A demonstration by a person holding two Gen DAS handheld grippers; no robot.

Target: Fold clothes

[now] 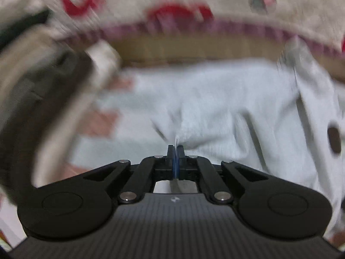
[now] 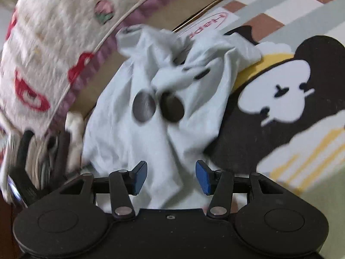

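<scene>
A pale grey-white garment [image 1: 215, 99] with dark round patches fills the middle of the blurred left wrist view. My left gripper [image 1: 176, 149] is shut on a pinched fold of it. In the right wrist view the same garment [image 2: 120, 133] lies crumpled on a patterned mat, with two dark oval patches [image 2: 144, 107] showing. My right gripper [image 2: 171, 178] is open, its blue pads [image 2: 139, 178] straddling the garment's near edge without closing on it.
A cream blanket with red shapes and a purple ribbed border [image 2: 43, 49] lies at the left and back. A brown cardboard edge [image 2: 163, 13] runs behind the garment. The mat carries a black-and-white cartoon print [image 2: 280, 90]. Dark straps and clutter [image 2: 32, 161] sit at the lower left.
</scene>
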